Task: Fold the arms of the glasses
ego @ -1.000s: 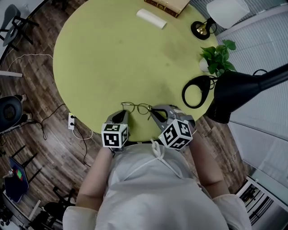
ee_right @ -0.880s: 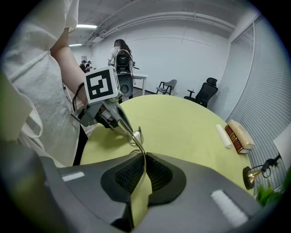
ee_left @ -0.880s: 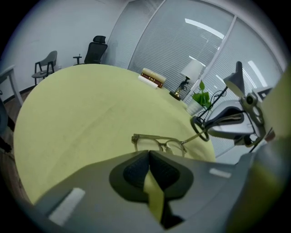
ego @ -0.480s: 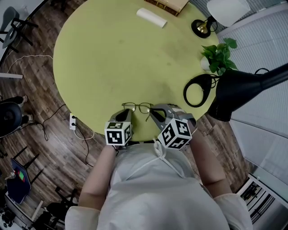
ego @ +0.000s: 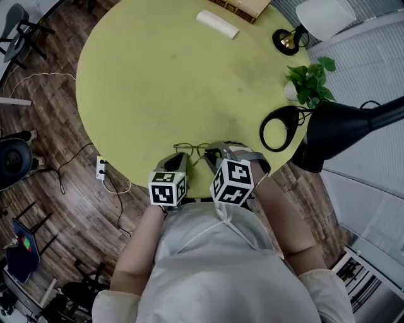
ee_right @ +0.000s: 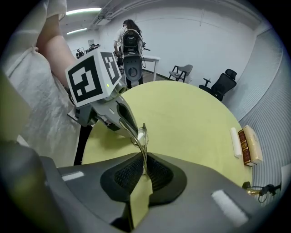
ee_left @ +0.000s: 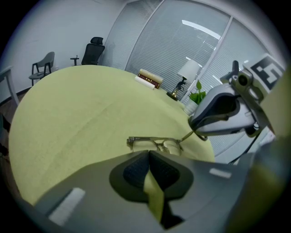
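Thin metal-framed glasses [ego: 192,149] lie close to the near edge of the round yellow-green table [ego: 158,76]. My left gripper [ego: 178,159] sits at their left end, jaws closed, and seems to hold the left arm, which is hidden behind the pads [ee_left: 136,170]. The frame front [ee_left: 154,143] shows just beyond those jaws. My right gripper [ego: 209,155] is at the right end. In the right gripper view the thin right arm [ee_right: 144,157] runs straight down between its pads [ee_right: 159,173], which press on it. The two grippers stand close together, and the left gripper [ee_right: 129,127] shows just across the lens [ee_right: 142,134].
A black desk lamp [ego: 344,123] with a ring base [ego: 281,126] overhangs the table's right side, beside a small potted plant [ego: 309,79]. A white-shaded lamp [ego: 287,39], a white roll [ego: 218,24] and books [ego: 243,6] sit at the far edge. The person's body is right at the near edge.
The right gripper has shifted left toward the left gripper and rolled, its marker cube now nearer the other cube. The left gripper has stayed put at the glasses' left end.
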The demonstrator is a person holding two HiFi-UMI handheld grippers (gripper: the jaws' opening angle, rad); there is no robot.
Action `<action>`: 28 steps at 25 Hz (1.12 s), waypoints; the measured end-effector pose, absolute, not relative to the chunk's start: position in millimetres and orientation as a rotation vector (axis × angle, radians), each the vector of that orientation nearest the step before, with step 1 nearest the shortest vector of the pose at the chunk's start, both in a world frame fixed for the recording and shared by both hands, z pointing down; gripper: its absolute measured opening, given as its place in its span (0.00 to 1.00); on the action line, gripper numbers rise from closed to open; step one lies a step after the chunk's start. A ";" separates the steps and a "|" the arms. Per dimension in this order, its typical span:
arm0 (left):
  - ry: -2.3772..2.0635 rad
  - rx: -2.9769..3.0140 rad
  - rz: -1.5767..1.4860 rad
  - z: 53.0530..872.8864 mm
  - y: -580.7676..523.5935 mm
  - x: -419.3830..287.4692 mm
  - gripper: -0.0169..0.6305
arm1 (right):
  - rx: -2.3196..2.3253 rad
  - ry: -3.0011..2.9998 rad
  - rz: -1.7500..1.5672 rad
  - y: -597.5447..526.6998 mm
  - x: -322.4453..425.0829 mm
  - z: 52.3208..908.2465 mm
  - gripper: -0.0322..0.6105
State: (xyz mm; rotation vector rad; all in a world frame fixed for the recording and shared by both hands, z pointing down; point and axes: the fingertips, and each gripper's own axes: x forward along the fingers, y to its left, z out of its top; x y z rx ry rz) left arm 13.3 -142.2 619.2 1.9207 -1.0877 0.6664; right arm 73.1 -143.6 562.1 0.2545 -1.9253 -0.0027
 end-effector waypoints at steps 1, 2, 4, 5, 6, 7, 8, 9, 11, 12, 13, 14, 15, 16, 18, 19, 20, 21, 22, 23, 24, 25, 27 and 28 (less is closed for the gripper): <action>-1.089 1.920 0.662 618.6 -141.8 13.2 0.04 | 0.247 -1.919 -0.005 -143.9 70.1 564.2 0.09; -1.091 1.917 0.657 618.1 -141.5 12.7 0.04 | 0.240 -1.915 -0.003 -144.2 66.6 566.4 0.08; -1.092 1.910 0.644 617.8 -140.8 11.7 0.04 | 0.229 -1.910 0.003 -145.2 59.4 571.4 0.08; -1.091 1.908 0.637 618.1 -140.2 11.3 0.04 | 0.223 -1.908 0.002 -145.9 55.8 574.0 0.08; -1.089 1.906 0.631 618.6 -139.6 10.8 0.04 | 0.217 -1.905 -0.001 -146.7 52.3 576.6 0.08; -1.087 1.906 0.625 619.0 -139.1 10.2 0.04 | 0.210 -1.903 -0.006 -147.4 48.8 579.0 0.08; -1.087 1.904 0.620 619.5 -139.0 9.4 0.04 | 0.203 -1.901 -0.010 -148.4 45.5 581.2 0.08; -1.087 1.902 0.618 619.7 -139.3 8.5 0.04 | 0.197 -1.900 -0.015 -149.6 42.5 583.3 0.08; -1.090 1.896 0.615 619.8 -140.3 7.2 0.04 | 0.189 -1.894 -0.024 -152.0 37.9 587.4 0.08; -1.090 1.894 0.612 619.7 -140.4 6.8 0.04 | 0.187 -1.890 -0.028 -152.7 36.1 589.6 0.08; -1.089 1.891 0.608 619.6 -140.1 6.6 0.04 | 0.186 -1.888 -0.029 -153.1 34.2 591.7 0.08; -1.088 1.889 0.604 619.8 -139.6 6.4 0.04 | 0.188 -1.889 -0.026 -153.2 32.0 593.8 0.08; -1.088 1.886 0.602 620.2 -139.2 6.4 0.04 | 0.192 -1.892 -0.021 -153.6 29.7 595.8 0.08; -1.087 1.886 0.602 620.7 -139.1 6.3 0.04 | 0.199 -1.895 -0.017 -154.4 27.6 597.9 0.08; -1.085 1.891 0.605 621.0 -139.6 6.3 0.04 | 0.205 -1.892 -0.017 -156.3 24.5 602.3 0.08; -1.083 1.894 0.608 620.9 -139.9 6.3 0.04 | 0.204 -1.890 -0.021 -156.9 23.4 604.4 0.08; -1.081 1.897 0.610 620.7 -140.0 6.5 0.04 | 0.202 -1.886 -0.027 -157.3 22.6 606.0 0.08; -1.078 1.900 0.613 620.5 -140.0 6.8 0.04 | 0.201 -1.883 -0.032 -157.6 22.0 607.3 0.08; -1.075 1.903 0.614 620.3 -139.9 6.9 0.04 | 0.199 -1.881 -0.037 -157.9 21.5 608.5 0.08; -1.072 1.905 0.614 620.2 -139.9 7.0 0.04 | 0.198 -1.879 -0.042 -158.3 21.0 609.5 0.08; -1.069 1.907 0.613 620.1 -140.0 6.9 0.04 | 0.198 -1.877 -0.047 -158.7 20.5 610.6 0.08; -1.066 1.908 0.610 620.0 -140.0 6.8 0.04 | 0.198 -1.875 -0.051 -159.2 20.0 611.8 0.08; -1.060 1.910 0.602 619.5 -139.9 6.5 0.04 | 0.201 -1.873 -0.055 -159.8 19.1 613.9 0.09; -1.055 1.912 0.597 619.4 -139.8 6.6 0.04 | 0.206 -1.872 -0.052 -160.0 18.8 614.9 0.09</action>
